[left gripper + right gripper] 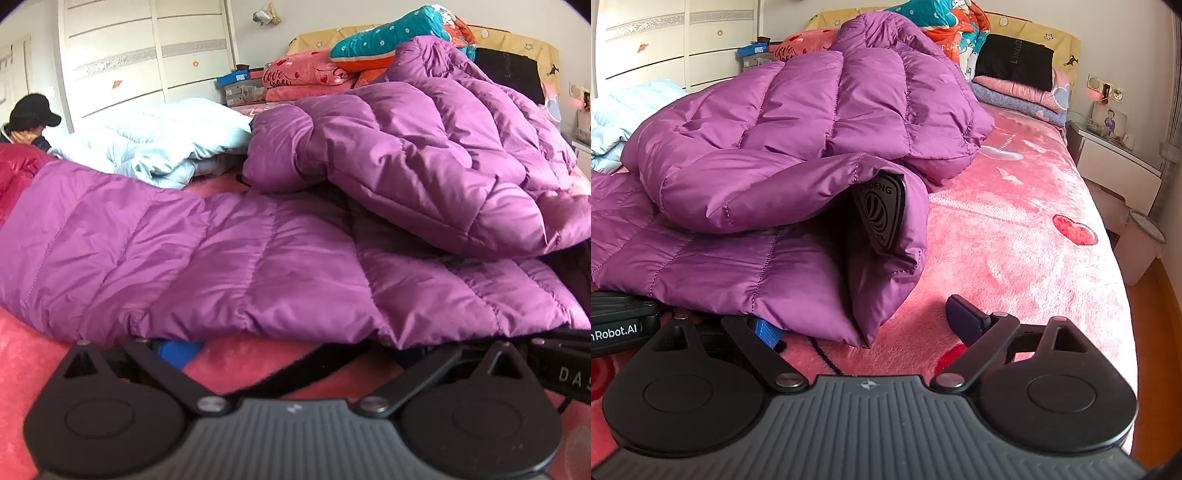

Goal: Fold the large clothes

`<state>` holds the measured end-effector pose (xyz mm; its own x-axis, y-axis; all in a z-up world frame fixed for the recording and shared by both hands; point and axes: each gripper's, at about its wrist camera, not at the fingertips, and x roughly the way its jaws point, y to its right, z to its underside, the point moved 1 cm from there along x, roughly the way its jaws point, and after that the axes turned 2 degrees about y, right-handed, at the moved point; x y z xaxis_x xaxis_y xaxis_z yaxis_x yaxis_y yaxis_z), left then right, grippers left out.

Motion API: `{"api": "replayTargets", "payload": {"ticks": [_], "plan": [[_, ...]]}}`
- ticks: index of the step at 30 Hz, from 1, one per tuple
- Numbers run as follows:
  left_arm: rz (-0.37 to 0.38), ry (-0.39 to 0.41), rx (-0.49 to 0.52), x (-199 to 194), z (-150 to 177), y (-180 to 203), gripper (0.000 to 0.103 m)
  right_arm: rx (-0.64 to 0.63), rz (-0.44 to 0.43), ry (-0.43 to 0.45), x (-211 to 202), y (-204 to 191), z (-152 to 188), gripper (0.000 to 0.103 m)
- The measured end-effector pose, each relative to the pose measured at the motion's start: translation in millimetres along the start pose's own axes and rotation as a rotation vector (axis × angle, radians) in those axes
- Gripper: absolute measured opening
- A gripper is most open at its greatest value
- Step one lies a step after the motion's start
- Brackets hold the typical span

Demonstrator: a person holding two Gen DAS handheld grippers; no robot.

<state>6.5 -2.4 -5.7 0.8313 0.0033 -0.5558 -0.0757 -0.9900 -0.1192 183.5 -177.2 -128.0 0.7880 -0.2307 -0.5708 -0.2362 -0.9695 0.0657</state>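
Hand-held grippers, left (295, 341) and right (864, 325), are being held wide open, empty, at the purple jacket (768, 173) hem, lying ahead crosswise.

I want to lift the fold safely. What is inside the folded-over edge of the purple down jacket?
Inside the fold of the purple down jacket a dark shield-shaped brand label shows against dark lining. Deeper in, the fold is covered and in shadow.
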Motion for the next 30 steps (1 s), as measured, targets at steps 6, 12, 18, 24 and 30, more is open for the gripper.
{"api": "replayTargets", "payload": {"ticks": [6,12,18,24,30], "plan": [[-0.010,0.007,0.014,-8.6,-0.1,2.1,0.103,-0.004,0.001,-0.003,-0.4,-0.3,0.0,0.103],[0.038,-0.038,0.013,-21.9,-1.2,-6.4,0.102,-0.040,-0.042,-0.017,-11.3,1.5,0.5,0.103],[0.111,-0.035,-0.055,-66.4,-14.1,-22.8,0.099,-0.043,-0.018,-0.016,-41.4,15.7,3.4,0.103],[0.146,0.049,-0.028,-122.9,-47.4,-48.9,0.101,-0.033,0.141,0.089,-106.1,31.5,-12.2,0.103],[0.145,0.120,0.040,-170.5,-74.0,-71.6,0.102,-0.027,0.230,0.172,-179.0,40.6,-36.1,0.103]]}}
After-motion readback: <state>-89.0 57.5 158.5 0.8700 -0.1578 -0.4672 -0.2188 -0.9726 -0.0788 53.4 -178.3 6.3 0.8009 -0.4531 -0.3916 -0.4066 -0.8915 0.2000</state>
